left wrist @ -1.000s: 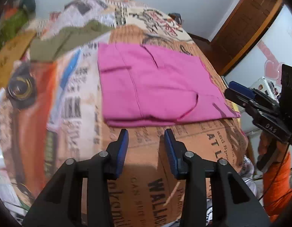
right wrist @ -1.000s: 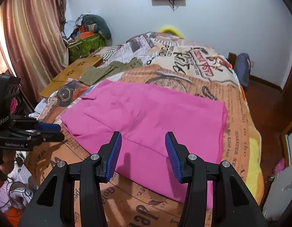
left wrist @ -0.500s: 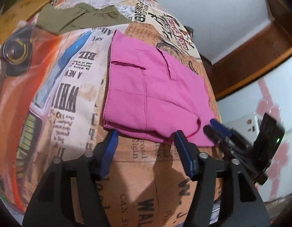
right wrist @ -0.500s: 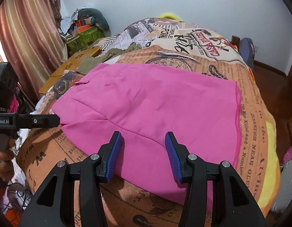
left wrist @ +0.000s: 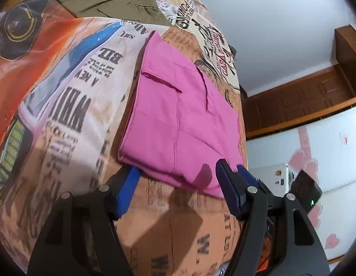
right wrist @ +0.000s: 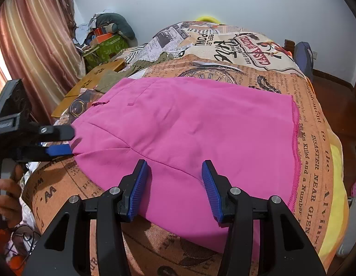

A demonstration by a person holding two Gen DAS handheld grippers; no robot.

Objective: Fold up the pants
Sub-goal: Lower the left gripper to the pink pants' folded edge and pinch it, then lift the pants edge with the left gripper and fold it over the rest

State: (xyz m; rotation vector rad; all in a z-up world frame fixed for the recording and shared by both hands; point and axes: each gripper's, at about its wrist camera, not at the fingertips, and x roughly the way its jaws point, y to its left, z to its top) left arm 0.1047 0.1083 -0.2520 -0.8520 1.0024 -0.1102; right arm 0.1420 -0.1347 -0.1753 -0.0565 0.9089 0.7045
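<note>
Both claws parted, gripping nothing: left claw (left wrist: 178,184) at the near fold, right claw (right wrist: 175,179) over the near hem of pants (right wrist: 189,133) lying part-folded on bed (right wrist: 316,161); soft, light, floppy cloth—pinch corners.

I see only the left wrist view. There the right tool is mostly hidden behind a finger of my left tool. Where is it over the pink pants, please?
Observer: The right tool is open above the near edge of the pink pants. Cloth lies below both pads, not pinched.
Operator: And how does my left tool look from the side?
Observer: The left tool is open, one finger above the other. Its tips just reach the left corner of the pants and pinch nothing.
Operator: How does the right side of the pants end?
Observer: It ends in a rough, frayed hem that lies flat on the bedspread.
</note>
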